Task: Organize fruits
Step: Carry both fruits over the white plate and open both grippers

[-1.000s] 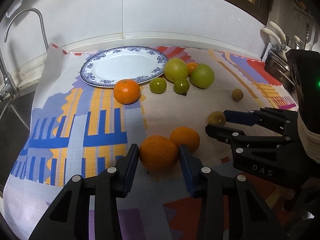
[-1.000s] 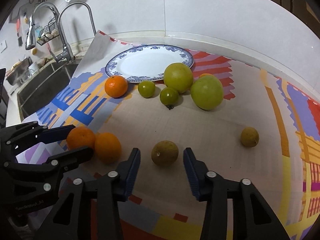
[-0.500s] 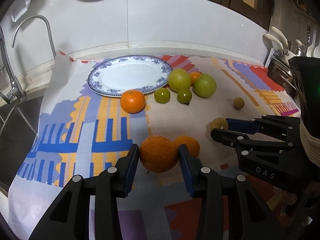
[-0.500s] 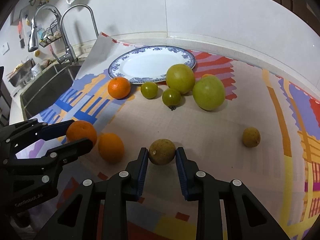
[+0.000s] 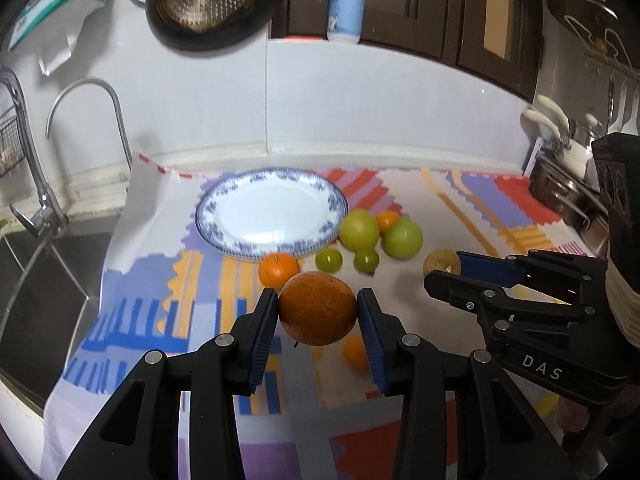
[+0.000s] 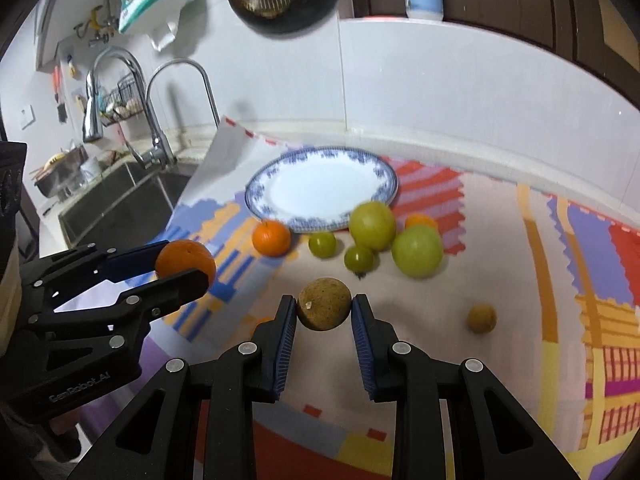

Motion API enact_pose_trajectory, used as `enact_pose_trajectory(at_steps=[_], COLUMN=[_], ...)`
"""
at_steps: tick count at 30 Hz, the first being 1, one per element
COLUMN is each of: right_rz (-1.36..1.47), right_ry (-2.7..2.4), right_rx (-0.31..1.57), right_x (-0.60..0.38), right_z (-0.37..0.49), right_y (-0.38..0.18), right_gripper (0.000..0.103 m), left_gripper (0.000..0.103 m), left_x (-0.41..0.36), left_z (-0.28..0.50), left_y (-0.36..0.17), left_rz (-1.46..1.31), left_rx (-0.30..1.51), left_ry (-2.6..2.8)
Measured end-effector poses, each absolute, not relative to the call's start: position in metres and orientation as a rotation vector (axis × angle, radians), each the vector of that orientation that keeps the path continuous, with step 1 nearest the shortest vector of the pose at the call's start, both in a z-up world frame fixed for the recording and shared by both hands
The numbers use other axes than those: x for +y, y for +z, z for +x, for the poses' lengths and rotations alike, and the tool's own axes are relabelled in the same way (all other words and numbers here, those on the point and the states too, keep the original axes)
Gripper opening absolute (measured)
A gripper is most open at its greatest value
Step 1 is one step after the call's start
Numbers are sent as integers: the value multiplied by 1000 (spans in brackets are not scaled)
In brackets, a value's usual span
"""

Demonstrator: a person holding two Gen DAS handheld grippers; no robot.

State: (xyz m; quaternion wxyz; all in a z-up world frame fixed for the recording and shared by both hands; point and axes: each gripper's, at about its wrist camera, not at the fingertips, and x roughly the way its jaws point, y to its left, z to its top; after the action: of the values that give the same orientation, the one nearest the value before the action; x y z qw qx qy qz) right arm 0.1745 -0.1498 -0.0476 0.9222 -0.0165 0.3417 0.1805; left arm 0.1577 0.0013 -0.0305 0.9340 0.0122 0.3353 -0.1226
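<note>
My left gripper (image 5: 318,312) is shut on a large orange (image 5: 317,308) and holds it above the patterned cloth; the same orange (image 6: 185,263) shows in the right wrist view. My right gripper (image 6: 324,312) is shut on a small brown fruit (image 6: 324,309), also lifted, seen in the left wrist view as the brown fruit (image 5: 440,263). A blue-rimmed white plate (image 5: 224,236) lies bare at the back. Beside it sit a small orange (image 5: 278,269), two large green fruits (image 5: 359,230) and two small green ones (image 5: 329,260). Another orange (image 5: 355,353) lies below my left gripper.
A second brown fruit (image 6: 481,318) lies on the cloth to the right. A sink (image 6: 116,208) with a tap (image 6: 176,92) is at the left. A small orange fruit (image 6: 421,221) hides behind the green ones. A white tiled wall rises behind the counter.
Both grippers have risen, each lifting its fruit off the cloth. The right gripper closed on the brown fruit first. The cameras tilted up, showing more wall.
</note>
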Motion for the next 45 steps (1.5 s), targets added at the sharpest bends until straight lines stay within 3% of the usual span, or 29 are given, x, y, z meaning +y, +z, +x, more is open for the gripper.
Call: enact_pose_trajectory(at_steps=[13, 23, 45], right_rz=[-23, -64, -130], right_ry=[408, 433, 479], right_rx=[606, 606, 853], right_x=[-144, -129, -95], right_z=[213, 279, 429], right_y=[0, 20, -44], right_gripper=[30, 30, 30], left_gripper=[40, 40, 40], left_x=[8, 20, 38], left_z=[198, 260, 396], left_y=[15, 19, -47], left_rz=[43, 19, -6], left_rx=[555, 579, 803], left_ry=[-229, -195, -168])
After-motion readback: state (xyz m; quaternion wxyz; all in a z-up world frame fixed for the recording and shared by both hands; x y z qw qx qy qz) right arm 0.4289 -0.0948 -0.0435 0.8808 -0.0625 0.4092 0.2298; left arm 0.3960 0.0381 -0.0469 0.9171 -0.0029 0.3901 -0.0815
